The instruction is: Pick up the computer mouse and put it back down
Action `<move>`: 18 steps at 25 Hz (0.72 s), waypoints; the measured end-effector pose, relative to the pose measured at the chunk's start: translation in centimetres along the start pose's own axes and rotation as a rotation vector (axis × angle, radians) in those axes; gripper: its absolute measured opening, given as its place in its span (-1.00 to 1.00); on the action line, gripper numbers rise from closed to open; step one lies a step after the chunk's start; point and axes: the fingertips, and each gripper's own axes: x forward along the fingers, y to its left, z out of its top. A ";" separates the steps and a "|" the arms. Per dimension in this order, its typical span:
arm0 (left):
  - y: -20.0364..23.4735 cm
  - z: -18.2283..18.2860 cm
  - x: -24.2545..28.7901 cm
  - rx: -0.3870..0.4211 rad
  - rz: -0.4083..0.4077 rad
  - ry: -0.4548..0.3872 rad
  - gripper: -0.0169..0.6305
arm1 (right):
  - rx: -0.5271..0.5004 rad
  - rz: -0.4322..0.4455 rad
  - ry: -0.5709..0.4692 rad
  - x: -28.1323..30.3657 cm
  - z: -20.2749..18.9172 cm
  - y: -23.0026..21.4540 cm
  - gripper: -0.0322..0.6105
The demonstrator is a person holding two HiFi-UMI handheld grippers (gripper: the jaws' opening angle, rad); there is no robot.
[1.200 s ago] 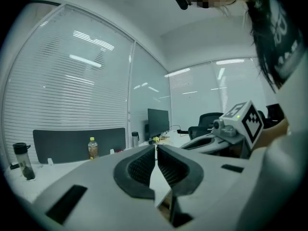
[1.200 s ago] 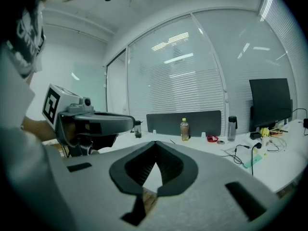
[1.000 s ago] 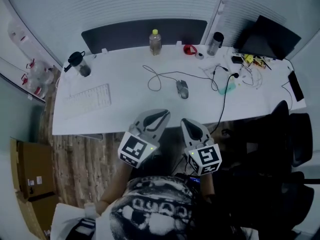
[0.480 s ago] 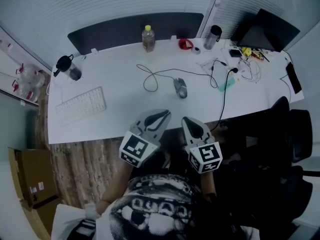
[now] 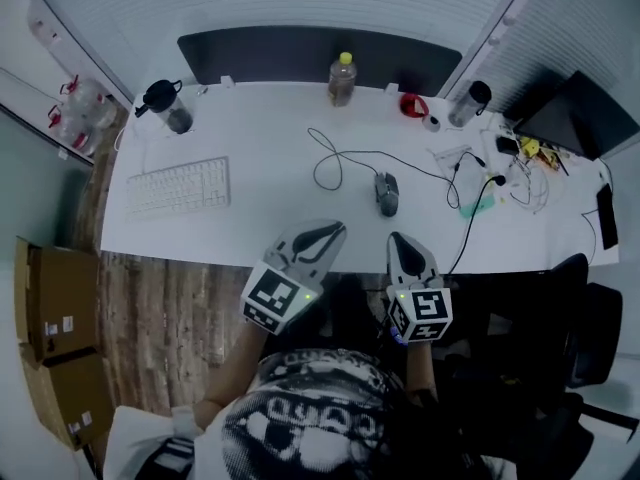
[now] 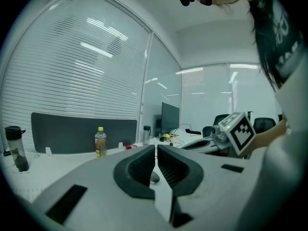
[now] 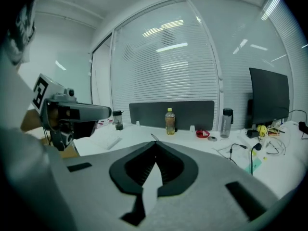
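Note:
The grey computer mouse (image 5: 387,192) lies on the white desk (image 5: 270,223), its cable looping away to the back. In the left gripper view the mouse (image 6: 154,177) peeks through the thin slit between the jaws. My left gripper (image 5: 335,231) hovers at the desk's front edge, left of and nearer than the mouse, shut and holding nothing. Just in front of the mouse, my right gripper (image 5: 404,241) is also shut and bare. Both point at the desk from off its near side, well apart from the mouse.
A white keyboard (image 5: 178,185) lies at the left. Along the back stand a dark flask (image 5: 168,106), a yellow-capped bottle (image 5: 342,78), a red object (image 5: 412,105) and a tumbler (image 5: 468,103). Cables and a monitor (image 5: 580,108) crowd the right end. Cardboard boxes (image 5: 50,338) sit on the floor at the left.
The head view has swung, so the desk sits further right in it. The right gripper has shifted a little right and down in the frame. Both stay shut.

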 end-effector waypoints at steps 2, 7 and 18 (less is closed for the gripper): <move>0.7 0.6 0.6 0.002 0.029 -0.010 -0.91 | -0.024 -0.002 0.006 1.4 0.1 -1.9 -0.92; 2.0 0.8 3.6 -0.011 0.091 0.001 -0.91 | -0.041 0.008 0.021 4.9 -0.5 -5.6 -0.92; 1.9 -0.5 8.9 -0.016 0.162 0.092 -0.91 | 0.018 0.124 0.231 13.4 -8.4 -9.5 -0.16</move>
